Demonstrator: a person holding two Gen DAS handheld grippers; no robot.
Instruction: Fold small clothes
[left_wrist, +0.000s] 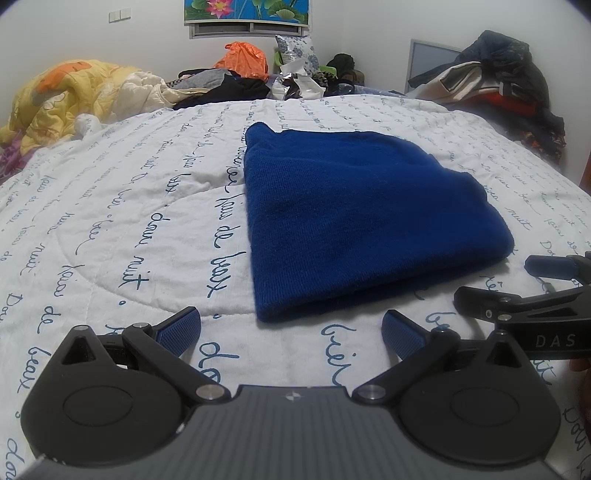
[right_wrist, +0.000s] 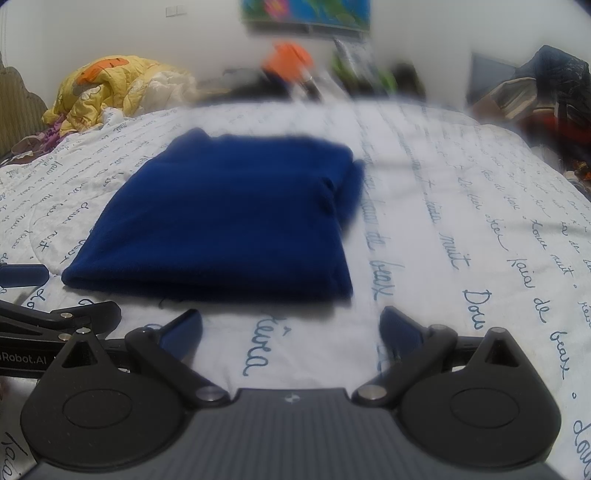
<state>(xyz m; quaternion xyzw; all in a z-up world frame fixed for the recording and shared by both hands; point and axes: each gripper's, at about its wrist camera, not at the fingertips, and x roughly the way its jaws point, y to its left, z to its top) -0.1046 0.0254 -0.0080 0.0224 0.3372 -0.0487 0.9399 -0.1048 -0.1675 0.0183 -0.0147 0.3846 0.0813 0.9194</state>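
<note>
A dark blue knitted garment (left_wrist: 354, 214) lies folded into a thick rectangle on the white quilt with blue script (left_wrist: 122, 206). My left gripper (left_wrist: 291, 332) is open and empty, just short of the garment's near edge. The right gripper's body (left_wrist: 524, 306) shows at the right of the left wrist view. In the right wrist view the same garment (right_wrist: 229, 218) lies ahead and left. My right gripper (right_wrist: 291, 330) is open and empty, close to its near edge. The left gripper's body (right_wrist: 55, 321) shows at the left there.
A crumpled yellow blanket (left_wrist: 70, 99) lies at the far left of the bed. Dark clothes, an orange bag (left_wrist: 243, 55) and foil packaging pile along the far edge. A heap of clothes (left_wrist: 506, 85) stands at the far right. The right wrist view is blurred.
</note>
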